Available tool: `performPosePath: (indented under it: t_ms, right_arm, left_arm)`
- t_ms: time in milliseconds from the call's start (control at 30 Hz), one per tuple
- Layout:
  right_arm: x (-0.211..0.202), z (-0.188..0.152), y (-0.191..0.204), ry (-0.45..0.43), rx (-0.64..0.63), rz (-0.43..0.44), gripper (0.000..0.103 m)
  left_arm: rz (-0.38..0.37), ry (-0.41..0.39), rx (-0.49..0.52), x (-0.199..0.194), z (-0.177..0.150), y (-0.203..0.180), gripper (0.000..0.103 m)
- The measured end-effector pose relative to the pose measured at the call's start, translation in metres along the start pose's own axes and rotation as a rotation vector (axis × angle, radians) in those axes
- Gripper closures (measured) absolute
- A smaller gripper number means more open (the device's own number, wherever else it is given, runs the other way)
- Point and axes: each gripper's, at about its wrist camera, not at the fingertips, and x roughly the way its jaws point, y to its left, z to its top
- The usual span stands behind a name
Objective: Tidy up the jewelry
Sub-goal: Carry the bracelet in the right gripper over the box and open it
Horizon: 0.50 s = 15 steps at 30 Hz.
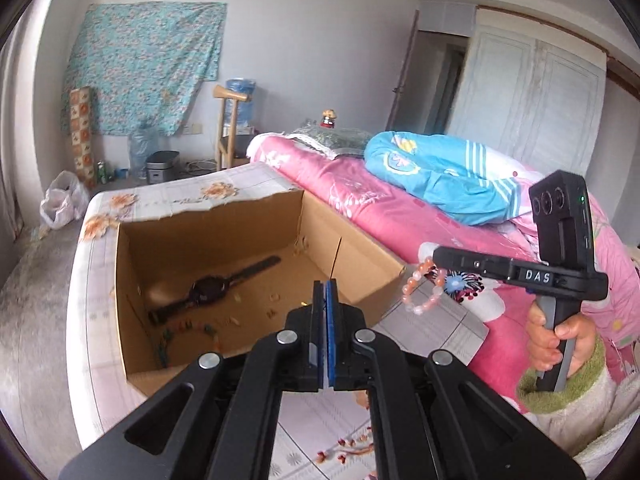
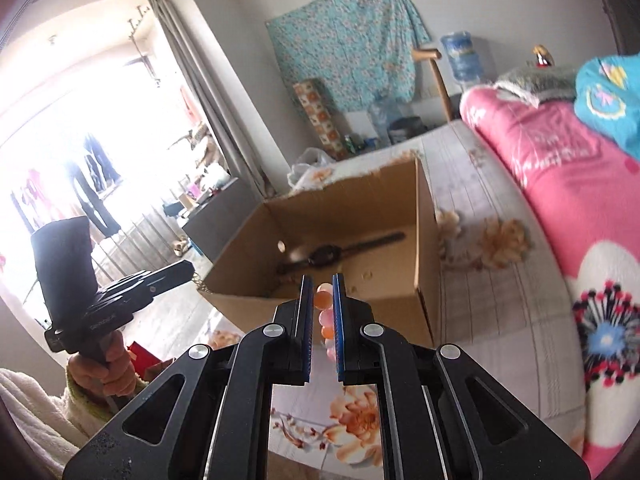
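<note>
The cardboard box [image 1: 224,280] is sitting open on the bed with a dark wristwatch [image 1: 212,286] lying on its floor. Just right of the box's near corner, the left gripper [image 1: 325,332] is hovering pressed closed and empty. Further right of the box, the right gripper [image 2: 322,312] is pinching a pink bead bracelet [image 1: 424,288] that is dangling outside the wall; a loose pinch or swing could be dropping it onto the bedsheet [image 1: 432,316].
</note>
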Motion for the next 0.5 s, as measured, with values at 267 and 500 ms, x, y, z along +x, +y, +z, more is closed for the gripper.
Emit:
performPosePath:
  t_ms: [267,500]
  right_arm:
    - [0.044,0.048,-0.009,0.067,-0.086,0.028,0.096]
    - [0.102,0.059,-0.018,0.240,-0.205,-0.010,0.096]
  left_arm:
    - [-0.067,0.194,0.006,0.066,0.057,0.029,0.102]
    - [-0.079,0.481,-0.052,0.179,0.084,0.058,0.102]
